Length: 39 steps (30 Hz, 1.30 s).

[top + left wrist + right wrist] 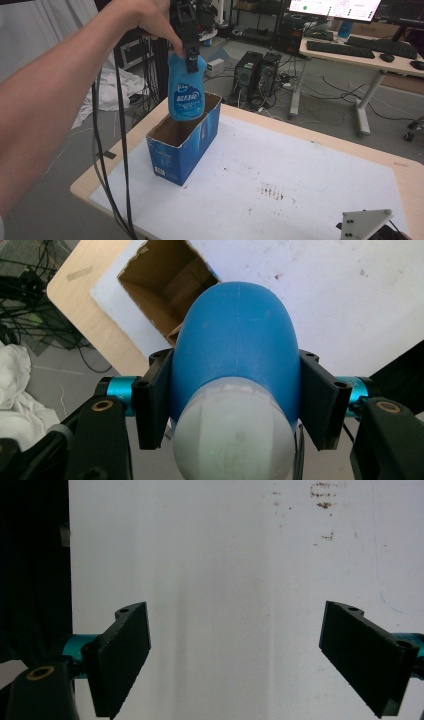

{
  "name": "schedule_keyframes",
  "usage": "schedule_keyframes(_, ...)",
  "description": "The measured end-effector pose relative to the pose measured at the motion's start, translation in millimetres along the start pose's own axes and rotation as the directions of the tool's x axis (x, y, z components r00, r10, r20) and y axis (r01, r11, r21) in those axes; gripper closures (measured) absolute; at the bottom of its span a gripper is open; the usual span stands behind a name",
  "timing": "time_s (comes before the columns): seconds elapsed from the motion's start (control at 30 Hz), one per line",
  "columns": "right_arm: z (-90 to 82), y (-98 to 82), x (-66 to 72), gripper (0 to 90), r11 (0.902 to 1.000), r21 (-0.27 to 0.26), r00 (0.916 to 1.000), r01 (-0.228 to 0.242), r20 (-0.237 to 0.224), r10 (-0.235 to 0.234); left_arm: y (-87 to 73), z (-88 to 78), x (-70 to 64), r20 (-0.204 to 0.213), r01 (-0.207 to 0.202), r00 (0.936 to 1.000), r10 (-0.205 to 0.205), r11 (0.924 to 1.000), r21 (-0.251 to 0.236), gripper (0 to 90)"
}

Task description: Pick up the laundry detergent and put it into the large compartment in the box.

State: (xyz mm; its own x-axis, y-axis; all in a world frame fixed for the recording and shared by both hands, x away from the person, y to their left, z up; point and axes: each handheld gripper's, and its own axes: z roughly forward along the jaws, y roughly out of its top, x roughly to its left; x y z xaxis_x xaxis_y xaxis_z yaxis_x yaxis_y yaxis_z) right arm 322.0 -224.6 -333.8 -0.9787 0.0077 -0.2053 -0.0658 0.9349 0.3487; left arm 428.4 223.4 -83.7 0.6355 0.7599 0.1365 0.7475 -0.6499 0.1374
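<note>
In the high view, the left tool (190, 59) hangs from the person's raised hand and clamps the neck of a glossy blue plastic bottle with a printed label (186, 92). The bottle hangs upright, its base level with the rim of an open-topped blue cardboard box with a plain brown inside (176, 154). That box stands at about ten o'clock on the counter (300, 185), a pale wooden top under a white, slightly stained sheet. By the look of it, the step in hand is carrying the bottle to the box. The next move calls for centring the base over the opening and lowering it straight, since the bottle is nearly as wide as the gap. At five o'clock, the grey three-cornered plate of the right tool (364, 223) rests low over the counter's near edge.

In the left gripper view, the two black ribbed jaws press on both flanks of the bottle (235, 345), just below its white rounded cap (232, 437). The body is smooth and egg-shaped, bulging away from the cap. The box's mouth (165, 287) lies at eleven o'clock of the bottle, partly hidden by it, so the base is not yet fully over the opening.

In the right gripper view, the right tool (235, 660) stands wide with nothing between its jaws, above the matt white sheet with rusty specks at one o'clock.
</note>
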Motion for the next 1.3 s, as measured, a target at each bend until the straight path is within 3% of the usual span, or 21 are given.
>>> schedule_keyframes(0.37,4.0,1.2,-1.3,12.2,0.9999,0.011,1.0000,0.001,-0.008,-0.001,-10.5,20.2,11.0,-0.003,0.023,0.9997,-0.023,0.9991,0.037,38.3)
schedule_keyframes(0.7,6.0,1.6,-1.2,12.3,0.9999,0.017,0.9999,-0.001,-0.013,0.001,-14.4,43.7,12.0,0.036,0.022,0.9991,-0.023,0.9993,0.032,38.3)
schedule_keyframes(0.97,9.4,2.2,-1.2,12.3,0.9998,0.021,0.9998,-0.002,-0.021,0.003,-17.8,78.6,8.7,0.049,0.007,0.9988,-0.009,0.9991,0.041,38.3)
schedule_keyframes(1.0,9.4,2.3,-1.4,12.3,0.9997,0.023,0.9997,-0.003,-0.022,0.004,-18.2,83.4,7.2,0.052,0.021,0.9984,-0.023,0.9993,0.031,38.2)
schedule_keyframes(1.07,9.7,2.5,-1.6,12.3,0.9998,0.022,0.9997,-0.002,-0.024,0.003,-18.8,90.8,7.6,0.061,0.002,0.9981,-0.005,0.9990,0.044,38.2)
schedule_keyframes(1.3,10.3,1.4,-1.4,12.3,0.9996,0.026,0.9997,-0.007,-0.024,0.008,-23.9,119.7,6.6,0.089,-0.006,0.9960,0.002,0.9989,0.046,38.2)
